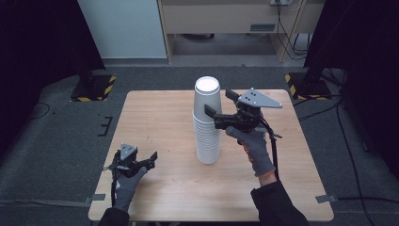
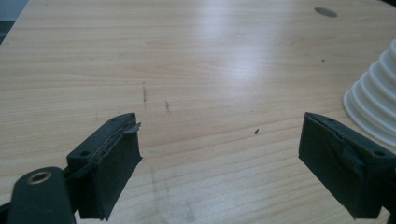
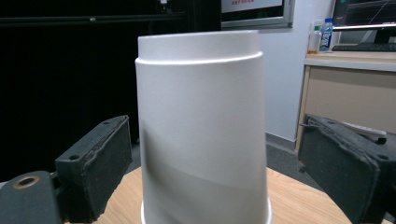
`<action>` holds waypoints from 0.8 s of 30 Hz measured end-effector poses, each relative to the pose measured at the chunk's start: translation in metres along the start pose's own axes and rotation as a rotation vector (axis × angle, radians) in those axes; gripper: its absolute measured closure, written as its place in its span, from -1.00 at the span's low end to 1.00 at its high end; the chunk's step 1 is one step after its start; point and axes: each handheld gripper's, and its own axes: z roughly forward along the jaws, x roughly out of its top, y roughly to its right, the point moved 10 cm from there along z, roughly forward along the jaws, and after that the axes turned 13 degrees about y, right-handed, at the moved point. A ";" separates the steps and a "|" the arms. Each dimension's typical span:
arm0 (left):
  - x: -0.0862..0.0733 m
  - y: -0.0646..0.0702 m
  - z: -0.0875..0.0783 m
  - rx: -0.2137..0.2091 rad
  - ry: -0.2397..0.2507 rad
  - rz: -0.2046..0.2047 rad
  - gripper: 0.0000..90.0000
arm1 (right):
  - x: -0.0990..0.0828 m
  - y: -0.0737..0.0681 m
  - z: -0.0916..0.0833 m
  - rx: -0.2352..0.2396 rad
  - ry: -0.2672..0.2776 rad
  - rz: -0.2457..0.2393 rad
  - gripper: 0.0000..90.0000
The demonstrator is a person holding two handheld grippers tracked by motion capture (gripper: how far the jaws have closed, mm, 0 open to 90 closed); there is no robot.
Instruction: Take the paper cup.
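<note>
A tall stack of upturned white cups [image 1: 207, 123] stands near the middle of the worktop [image 1: 155, 113]. The top cup [image 3: 203, 135] sits between the spread fingers [image 3: 95, 163] of the right gripper [image 1: 220, 104], which flank it without touching. To lift that cup cleanly, the fingers should likely close level on its upper wall, gently enough not to crush it, then rise straight so the cups below stay put. The left gripper [image 1: 151, 158] hovers low over bare wood beside the stack's base, fingers [image 2: 109, 161] wide apart and empty. How tightly the cups nest cannot be judged, and the stack's foot is cut off in the right gripper view.
</note>
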 end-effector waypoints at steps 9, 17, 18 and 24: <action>0.036 0.020 -0.005 -0.075 0.123 -0.011 -0.67 | -0.007 -0.003 0.006 0.007 -0.018 0.005 -0.78; 0.082 0.069 -0.006 -0.204 0.213 0.034 -0.67 | -0.011 -0.005 0.012 0.010 -0.030 0.003 -0.78; 0.082 0.069 -0.006 -0.204 0.213 0.034 -0.67 | -0.011 -0.005 0.012 0.010 -0.030 0.003 -0.78; 0.111 0.108 -0.006 -0.296 0.248 0.060 -0.69 | -0.014 -0.005 0.014 0.013 -0.039 0.002 -0.78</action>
